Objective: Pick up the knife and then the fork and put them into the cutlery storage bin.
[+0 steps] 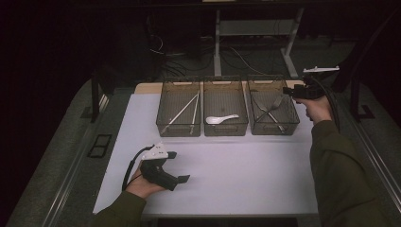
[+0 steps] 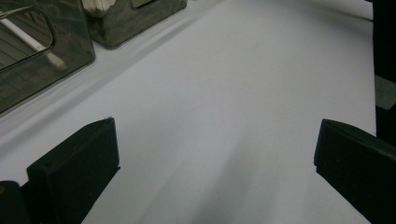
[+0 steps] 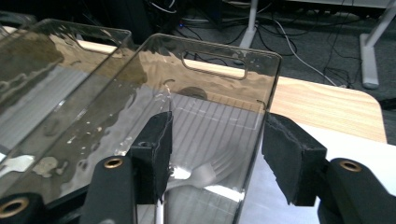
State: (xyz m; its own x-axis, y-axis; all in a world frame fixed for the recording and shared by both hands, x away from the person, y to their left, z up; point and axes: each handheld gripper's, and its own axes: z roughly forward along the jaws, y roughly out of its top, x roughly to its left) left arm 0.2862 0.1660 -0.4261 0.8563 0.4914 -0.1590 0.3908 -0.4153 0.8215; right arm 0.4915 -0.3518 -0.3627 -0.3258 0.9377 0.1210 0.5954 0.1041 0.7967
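The right gripper, jaws parted and empty, hovers over the near right corner of the rightmost clear bin, one jaw inside the wall and one outside. A fork lies on the bin floor just beneath, apparently released. Risk: a careless pull away could catch the thin wall between the jaws and drag or tip the bin. The left gripper, wide open and empty, rests well apart on the white desk, near the left.
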